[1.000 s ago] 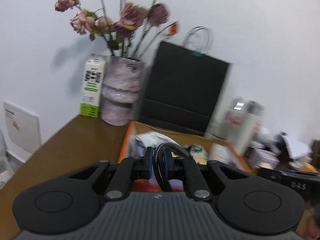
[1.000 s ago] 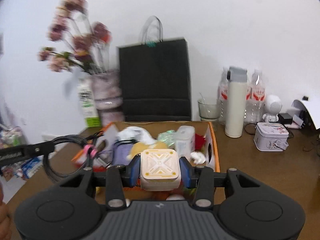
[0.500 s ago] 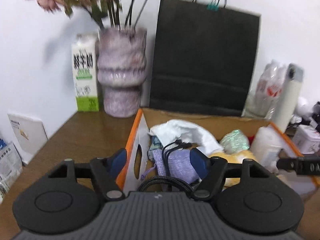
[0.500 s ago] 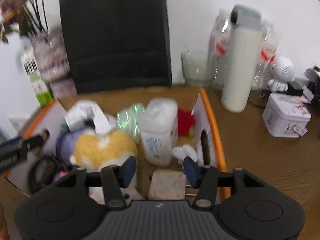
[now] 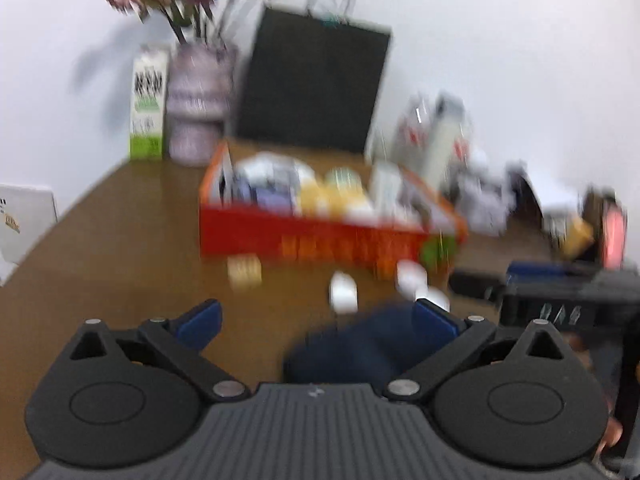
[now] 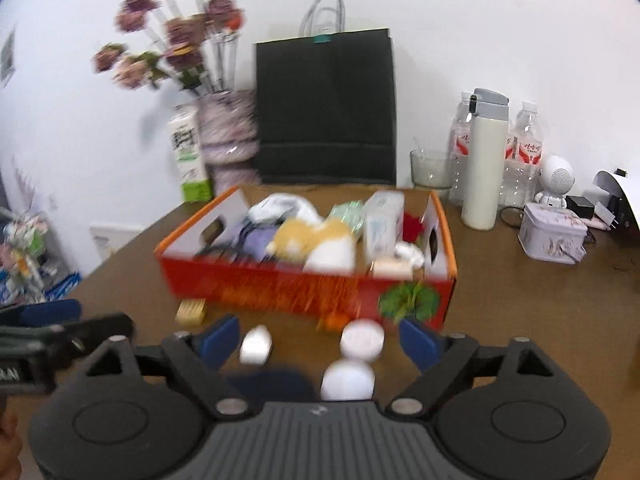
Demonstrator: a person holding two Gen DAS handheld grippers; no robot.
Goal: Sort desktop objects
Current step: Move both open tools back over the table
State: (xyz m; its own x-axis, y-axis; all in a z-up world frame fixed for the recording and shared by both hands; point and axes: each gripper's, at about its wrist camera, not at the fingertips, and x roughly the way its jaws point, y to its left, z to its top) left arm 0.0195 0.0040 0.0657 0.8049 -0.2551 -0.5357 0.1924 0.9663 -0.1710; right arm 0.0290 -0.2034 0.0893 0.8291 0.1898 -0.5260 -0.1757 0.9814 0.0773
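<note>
Cardboard box (image 6: 304, 284), red-fronted with orange rims, sits mid-desk on the brown table (image 6: 520, 304), packed with sorted items: a yellow-and-white plush toy (image 6: 316, 240), a purple pouch (image 6: 258, 240), a white plastic bag (image 6: 280, 206), a clear container (image 6: 382, 220). My right view shows this sharply enough; my left view gives the same box (image 5: 320, 236) only as a blur, contents unreadable.

Left gripper (image 5: 316, 316): blue pads spread wide, nothing between them held. A dark blue object (image 5: 360, 352) lies on the table just inside its right finger; contact I cannot tell.

Right gripper (image 6: 318, 338): also spread wide, gripping nothing. Loose on the table between its fingers I see a small white bottle (image 6: 256, 346), a round white jar (image 6: 362, 340) and a white ball-like item (image 6: 348, 380). A tan block (image 6: 192, 311) lies just in front of the box's left corner. The left view shows these too, smeared.

Only the right view resolves the far right of the desk: white thermos (image 6: 482, 164), water bottles (image 6: 524, 160), glass cup (image 6: 430, 168), small white robot figure (image 6: 556, 180), patterned tin (image 6: 552, 236).

Both views show the black paper bag (image 6: 326, 108), flower vase (image 6: 228, 136) and milk carton (image 6: 190, 154) behind the box. The left gripper's body intrudes at the right view's left edge.
</note>
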